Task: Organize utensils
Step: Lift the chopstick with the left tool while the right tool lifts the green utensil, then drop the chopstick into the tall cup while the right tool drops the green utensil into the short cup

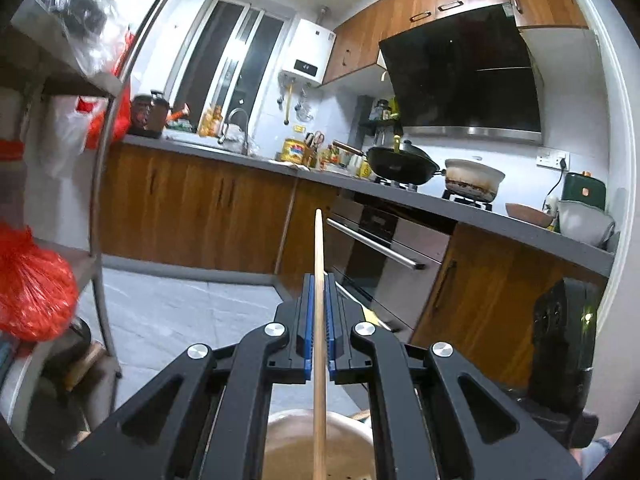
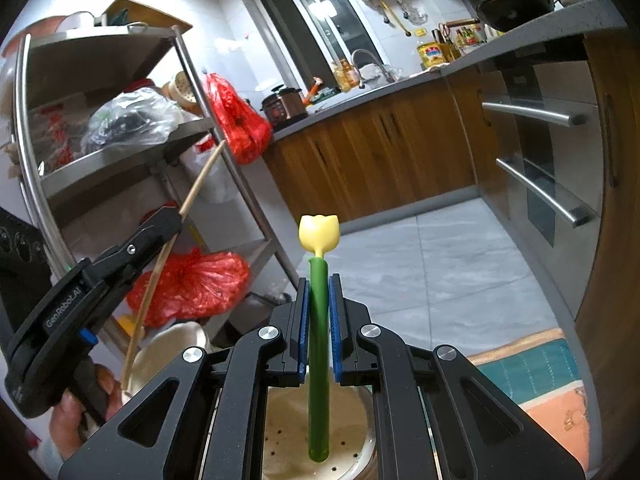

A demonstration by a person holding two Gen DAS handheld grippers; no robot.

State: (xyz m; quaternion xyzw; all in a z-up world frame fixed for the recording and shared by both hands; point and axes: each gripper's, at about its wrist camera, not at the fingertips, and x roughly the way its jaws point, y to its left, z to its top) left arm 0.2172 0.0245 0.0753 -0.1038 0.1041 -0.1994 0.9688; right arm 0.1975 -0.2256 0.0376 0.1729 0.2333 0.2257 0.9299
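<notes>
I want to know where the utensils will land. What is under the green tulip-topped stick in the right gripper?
Under the green tulip-topped stick sits a round beige holder with small holes in its floor. The right gripper and its linkage cover most of its rim and sides.
</notes>
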